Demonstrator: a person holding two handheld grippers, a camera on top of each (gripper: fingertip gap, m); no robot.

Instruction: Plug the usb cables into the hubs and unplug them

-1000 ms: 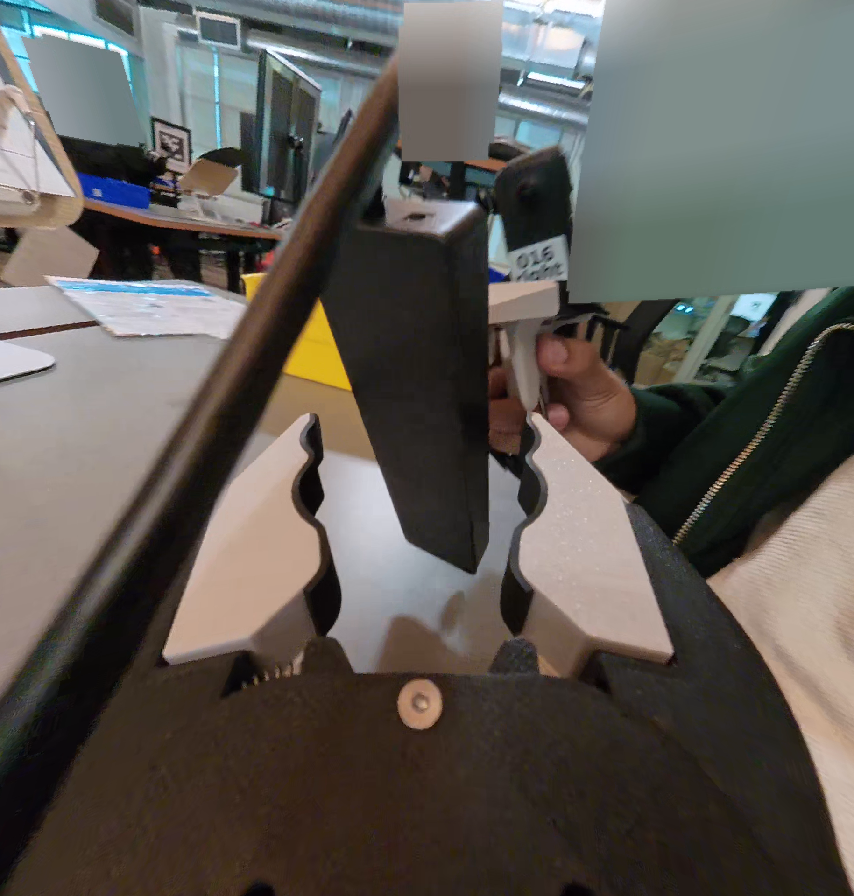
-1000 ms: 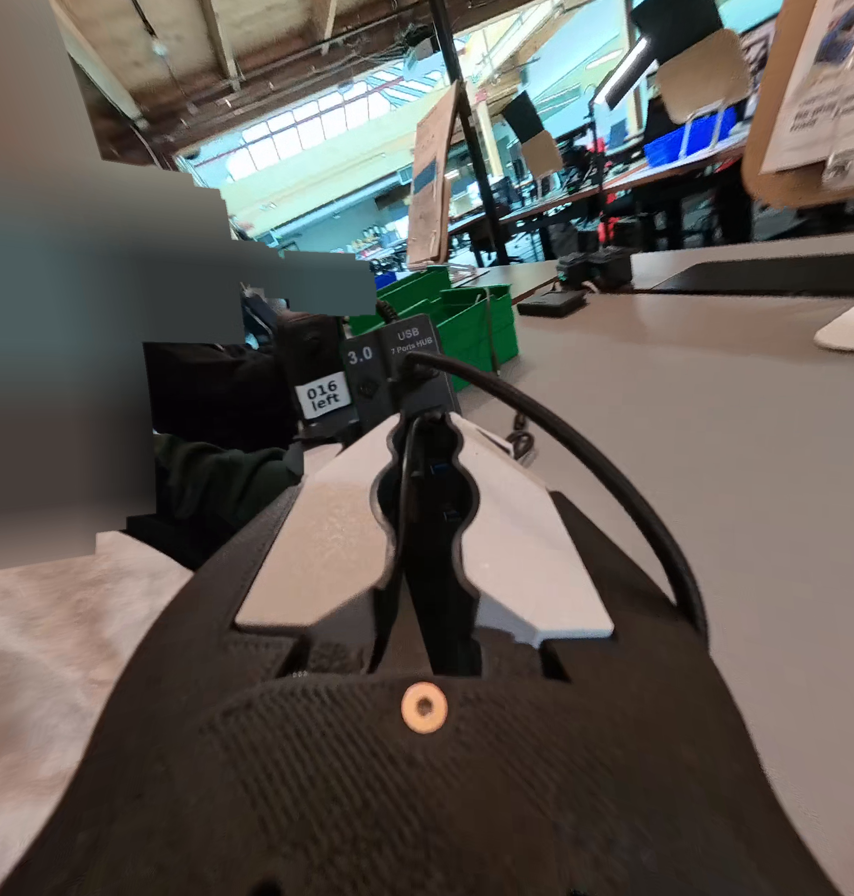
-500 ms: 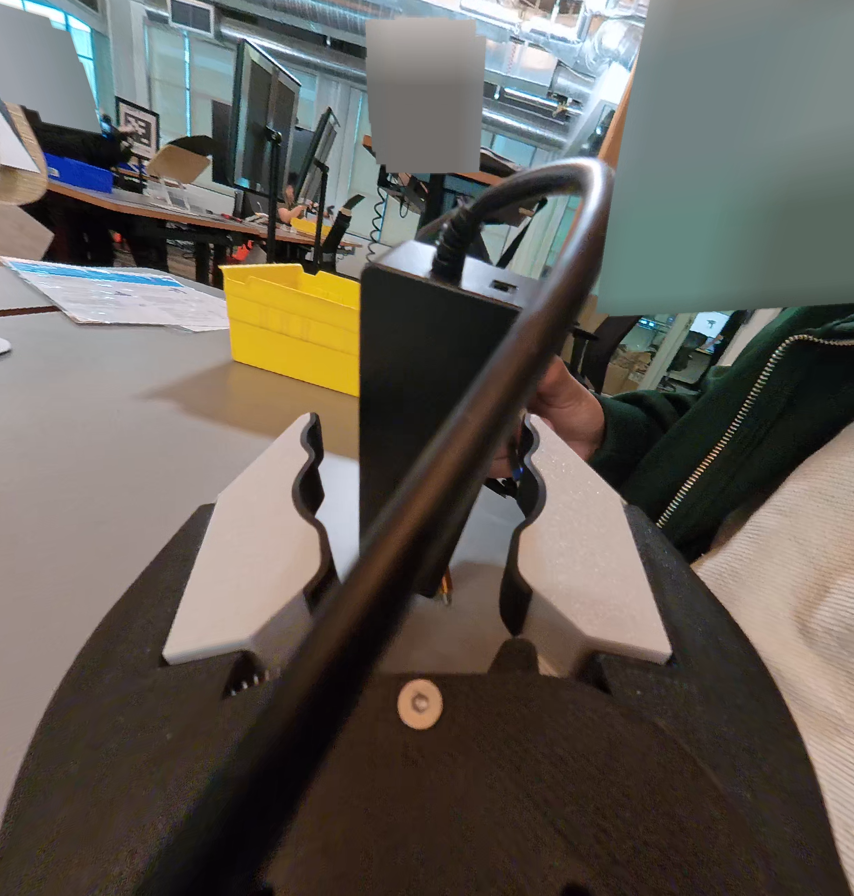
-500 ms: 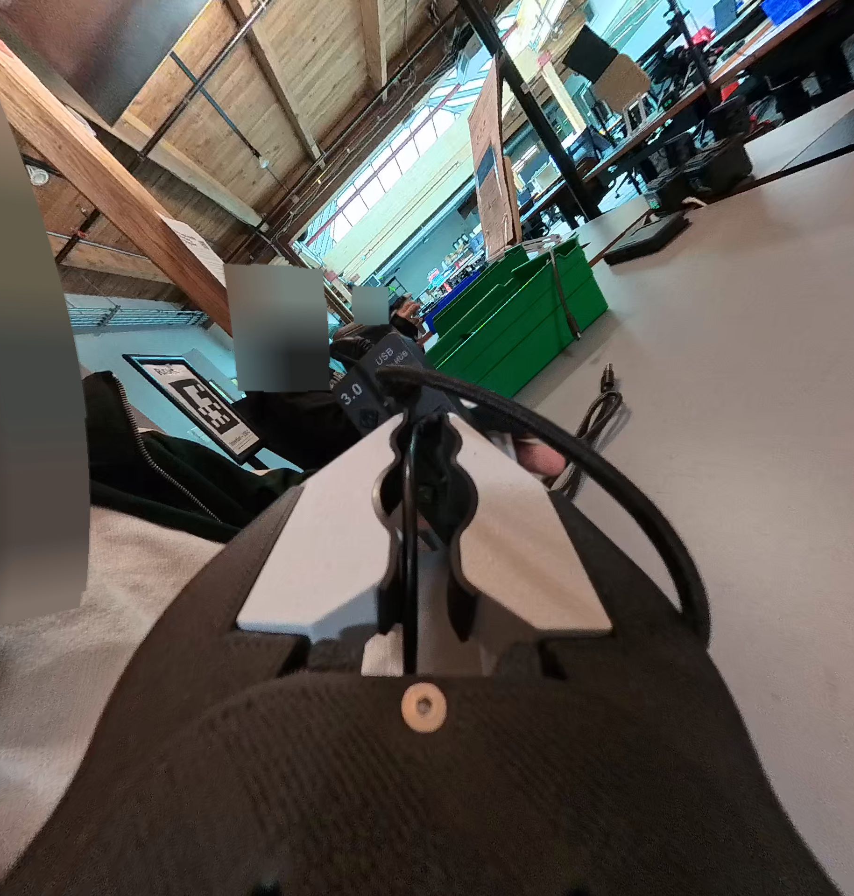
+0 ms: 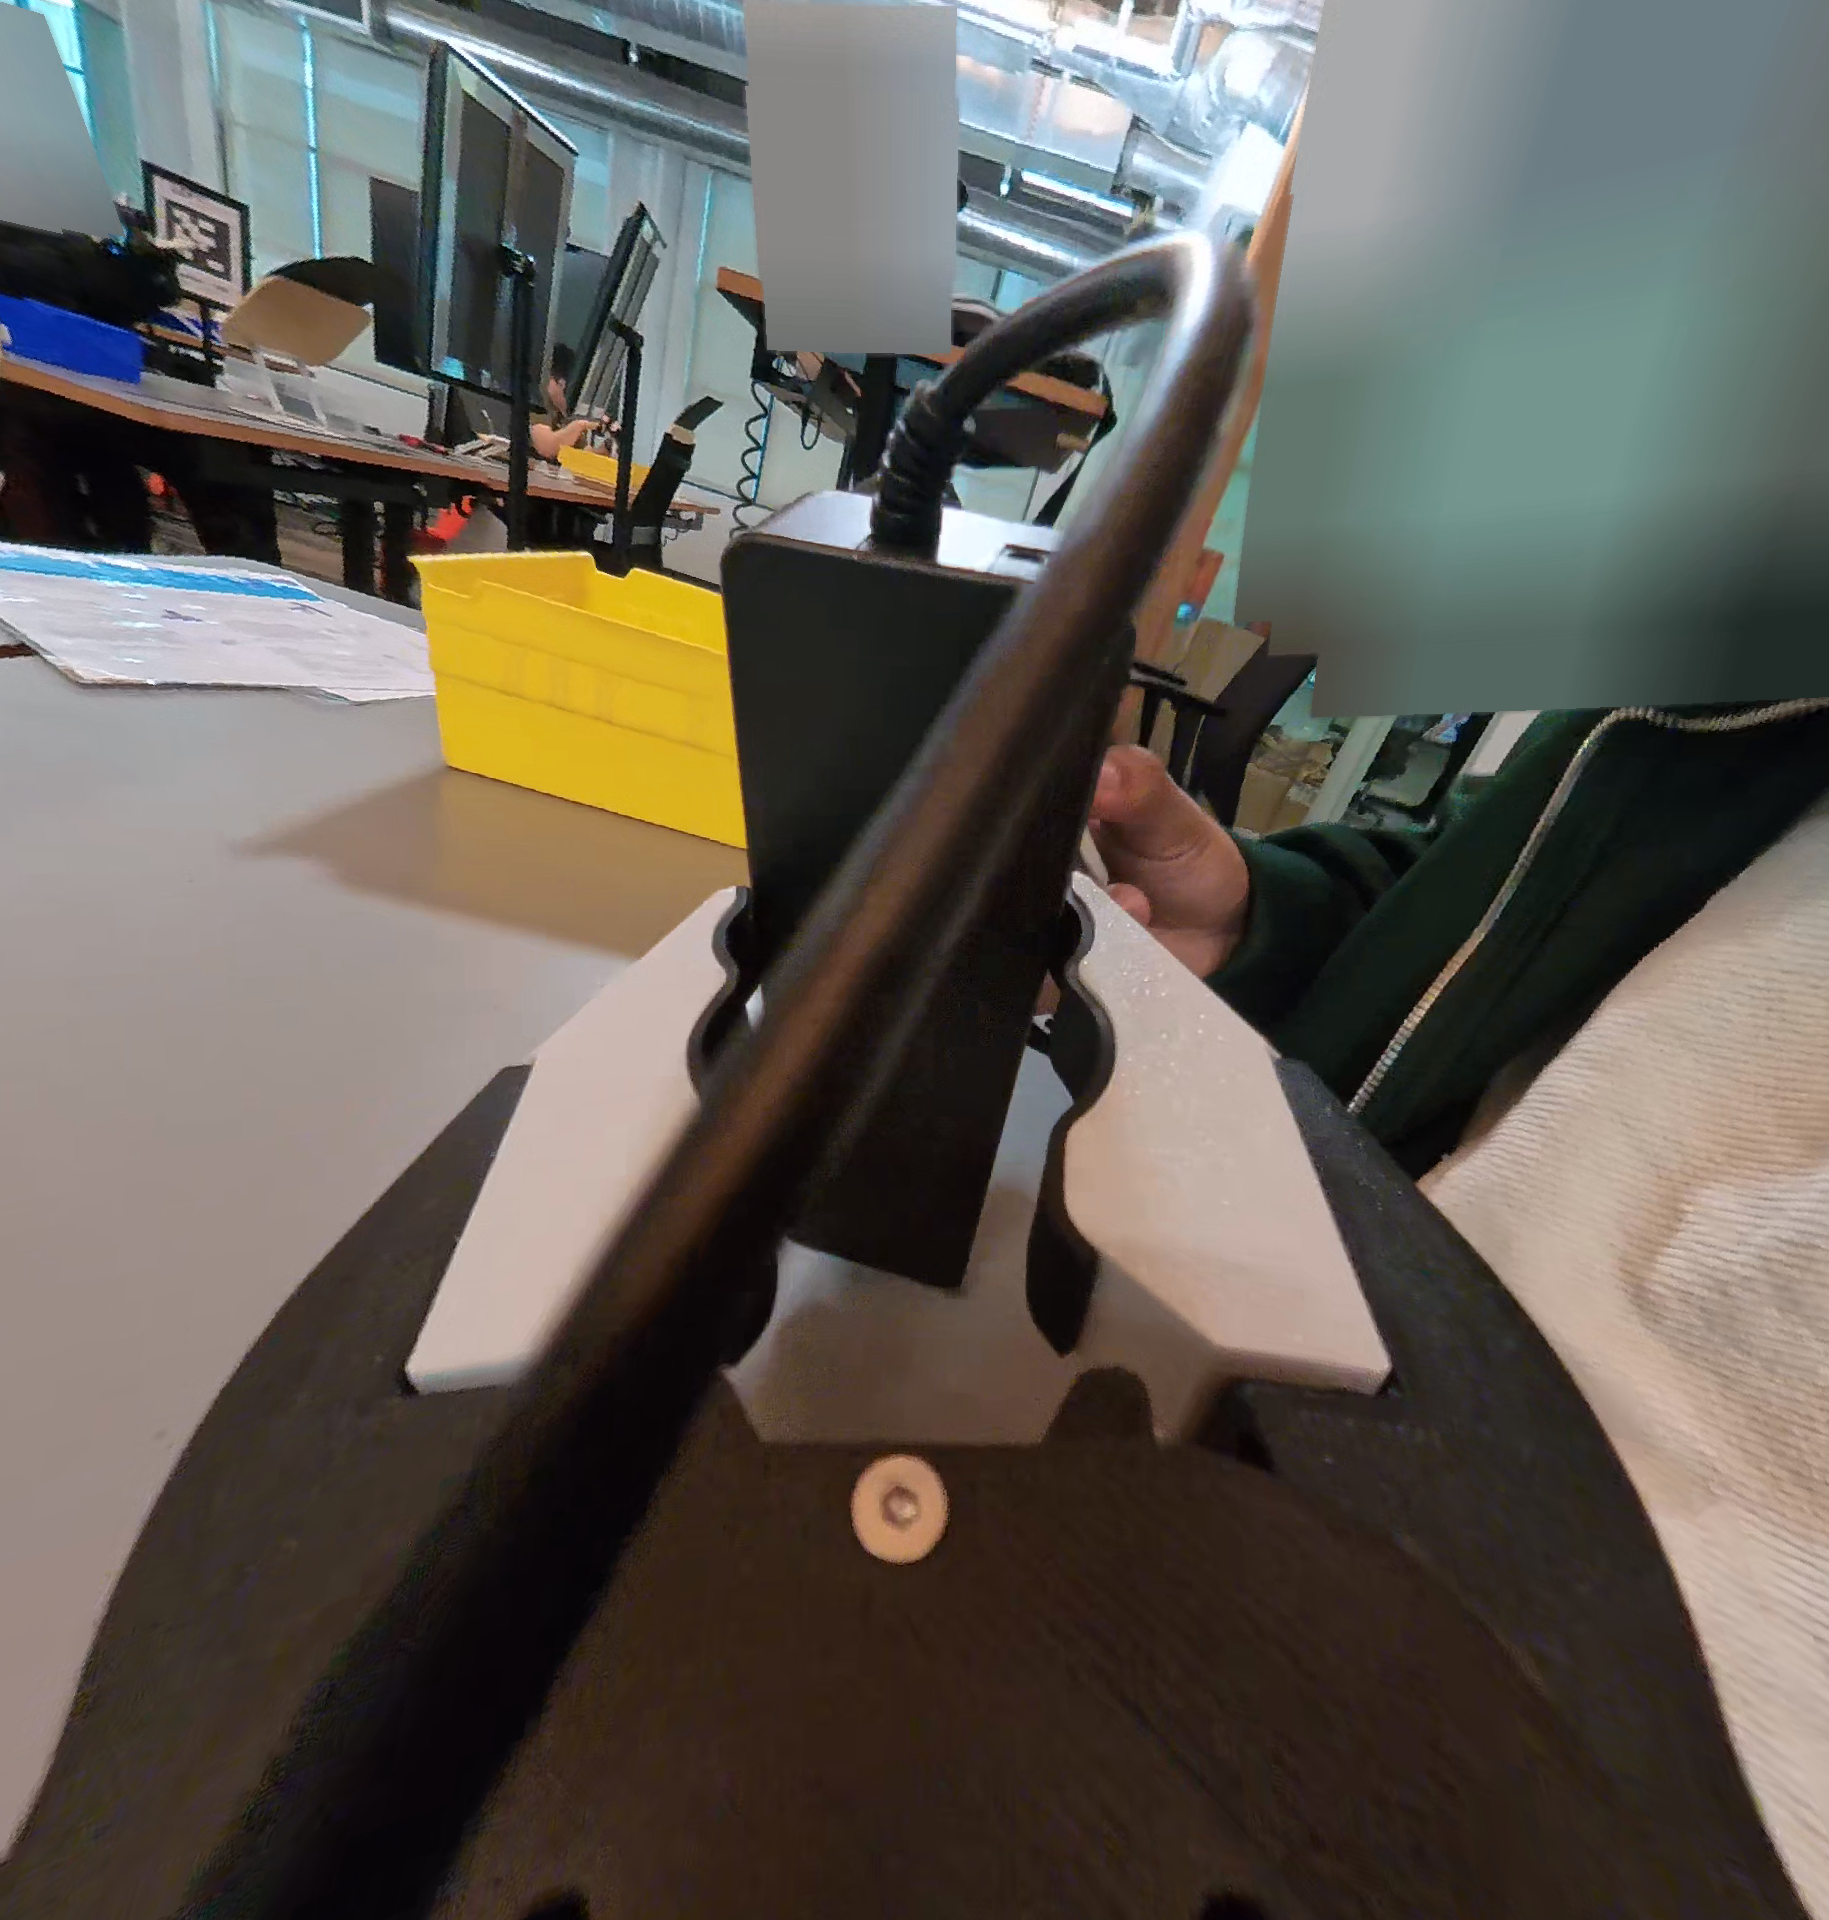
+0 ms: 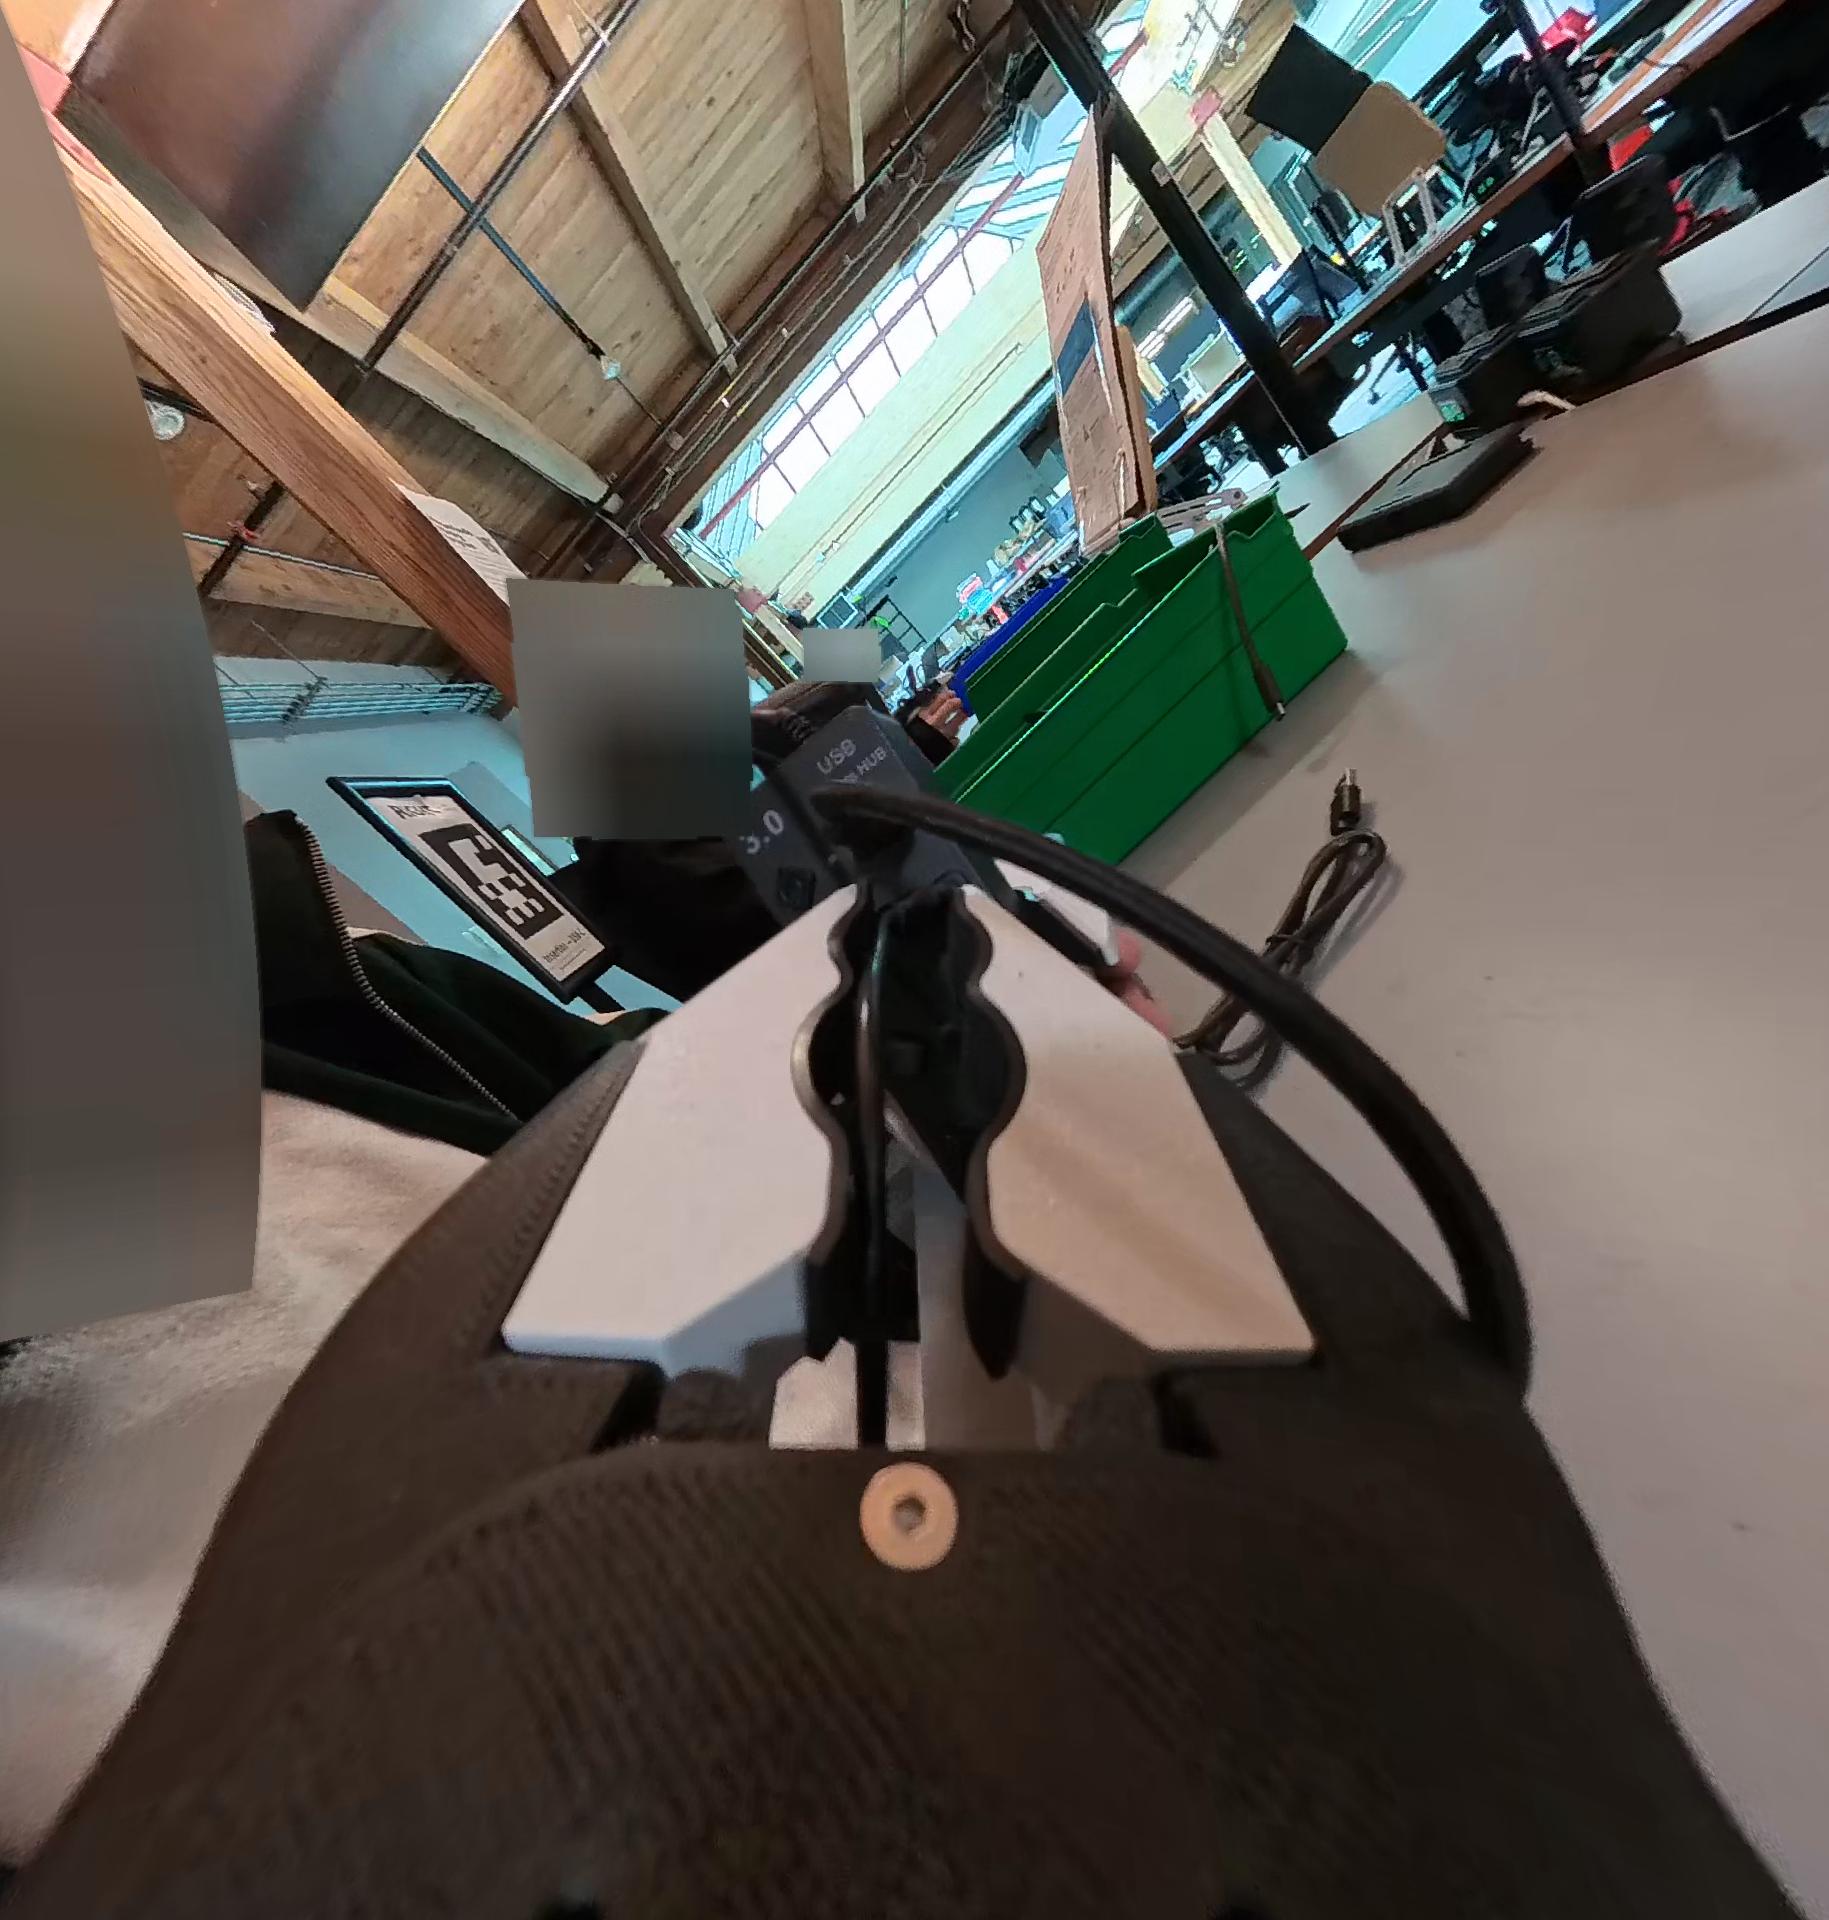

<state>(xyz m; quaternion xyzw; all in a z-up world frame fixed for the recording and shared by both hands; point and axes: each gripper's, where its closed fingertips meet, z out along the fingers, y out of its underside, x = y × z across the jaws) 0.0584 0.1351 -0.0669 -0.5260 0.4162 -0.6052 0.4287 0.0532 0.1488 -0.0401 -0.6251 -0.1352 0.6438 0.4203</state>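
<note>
In the left wrist view my left gripper (image 5: 899,914) is shut on a black USB hub (image 5: 868,707) and holds it upright above the grey table (image 5: 214,987). A thick black cable (image 5: 931,769) leaves the hub's top and loops down across my fingers. In the right wrist view my right gripper (image 6: 905,909) is shut on a thin black USB cable (image 6: 870,1091) at its plug end, right against the hub (image 6: 858,769). The port itself is hidden by my fingers. The thick cable (image 6: 1305,1039) arcs off to the right.
A yellow bin (image 5: 577,665) and papers (image 5: 183,634) lie on the table beyond the hub. Green bins (image 6: 1149,686), a coiled loose cable (image 6: 1294,935) and a flat black device (image 6: 1440,499) are on the table. The person's hand (image 5: 1170,852) and torso are close on the right.
My left gripper was open around the hub and has now shut on it. The right gripper has tilted upward, still holding the thin cable at the hub.
</note>
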